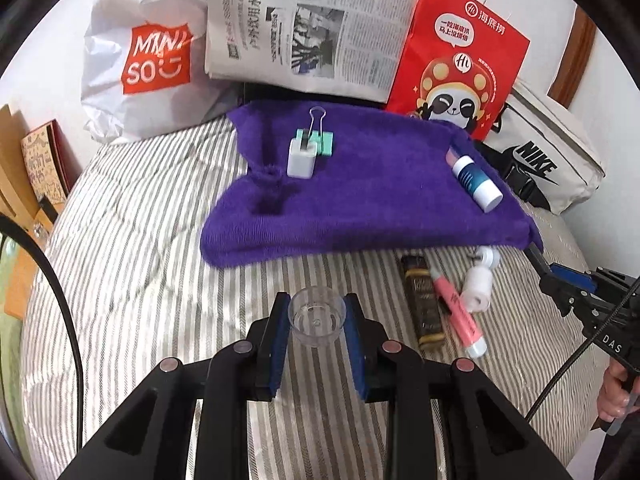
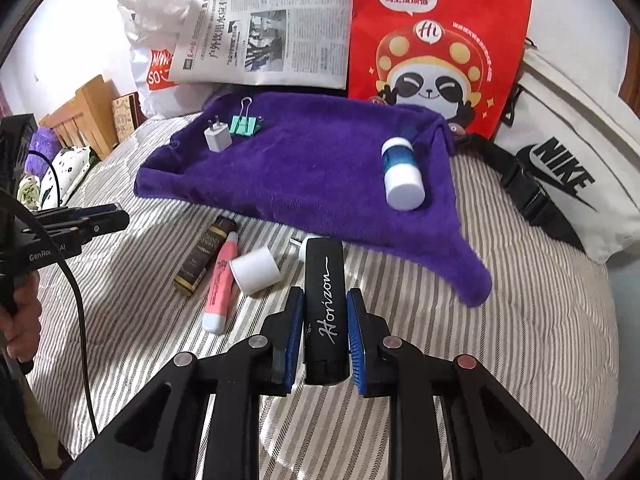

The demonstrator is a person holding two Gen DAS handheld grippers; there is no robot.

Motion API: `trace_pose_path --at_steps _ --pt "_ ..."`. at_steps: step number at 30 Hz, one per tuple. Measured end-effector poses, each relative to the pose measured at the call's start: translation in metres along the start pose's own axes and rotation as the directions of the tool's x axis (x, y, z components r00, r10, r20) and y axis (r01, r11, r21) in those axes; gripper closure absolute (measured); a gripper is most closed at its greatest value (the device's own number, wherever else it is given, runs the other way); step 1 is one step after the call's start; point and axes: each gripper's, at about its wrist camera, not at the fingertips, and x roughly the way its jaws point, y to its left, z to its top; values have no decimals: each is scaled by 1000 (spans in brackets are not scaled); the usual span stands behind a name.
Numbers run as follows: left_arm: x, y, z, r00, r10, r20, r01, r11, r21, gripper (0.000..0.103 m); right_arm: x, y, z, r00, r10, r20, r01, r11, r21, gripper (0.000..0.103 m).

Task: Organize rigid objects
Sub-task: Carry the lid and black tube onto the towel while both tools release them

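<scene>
Cup (image 1: 317, 316), clear and slick, pinched in left gripper (image 1: 318, 312) above striped bed (image 1: 140, 240); black case (image 2: 324, 312) clamped in right gripper (image 2: 324, 320). Could squirt free, roll among pens.

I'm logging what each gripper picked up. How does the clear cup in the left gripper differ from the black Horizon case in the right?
The clear cup is transparent, round and short; the black Horizon case is opaque, long and boxy, with white script. The cup sits open-mouthed between the left gripper's pads, while the case sticks out well past the right gripper's fingers. Both are clamped between blue pads above the striped bedding.
</scene>
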Motion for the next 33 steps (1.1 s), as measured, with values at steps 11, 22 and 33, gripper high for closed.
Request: trace_pose_path --at_steps 11,22,33 --pt "8 1 42 1000 -19 13 19 1000 14 78 5 -7 29 1000 -7 30 6 1000 29 81" --pt "48 2 79 998 -46 -37 46 999 -8 78 26 -25 67 998 -47 33 44 995 87 81" --pt "85 -4 91 995 -25 -98 25 1000 1 78 71 -31 86 997 -63 -35 66 993 102 81"
